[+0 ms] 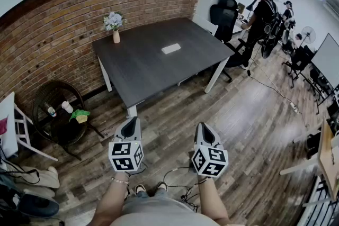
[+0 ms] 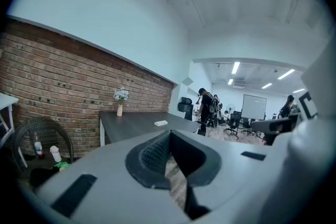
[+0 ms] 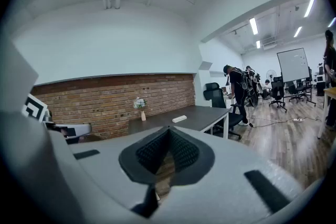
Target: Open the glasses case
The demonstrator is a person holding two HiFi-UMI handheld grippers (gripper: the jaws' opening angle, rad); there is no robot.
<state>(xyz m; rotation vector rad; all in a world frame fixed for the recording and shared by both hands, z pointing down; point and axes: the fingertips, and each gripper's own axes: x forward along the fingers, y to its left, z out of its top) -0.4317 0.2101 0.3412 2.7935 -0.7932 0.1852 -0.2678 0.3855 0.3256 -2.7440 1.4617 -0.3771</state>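
Note:
The glasses case (image 1: 171,48) is a small pale oblong lying on the dark table (image 1: 143,69) across the room; it also shows as a glasses case (image 2: 160,123) in the left gripper view and a glasses case (image 3: 179,119) in the right gripper view. My left gripper (image 1: 134,121) and right gripper (image 1: 202,126) are held side by side over the wooden floor, well short of the table and pointing toward it. Both are shut with nothing between their jaws, as the left gripper (image 2: 169,135) and right gripper (image 3: 169,131) show in their own views.
A vase of flowers (image 1: 115,26) stands at the table's far left corner by the brick wall. A round wicker stand (image 1: 57,114) with bottles sits left of the table. A black office chair (image 1: 224,12) and a person (image 1: 259,16) are beyond the table's right end. Cables (image 1: 177,174) lie on the floor.

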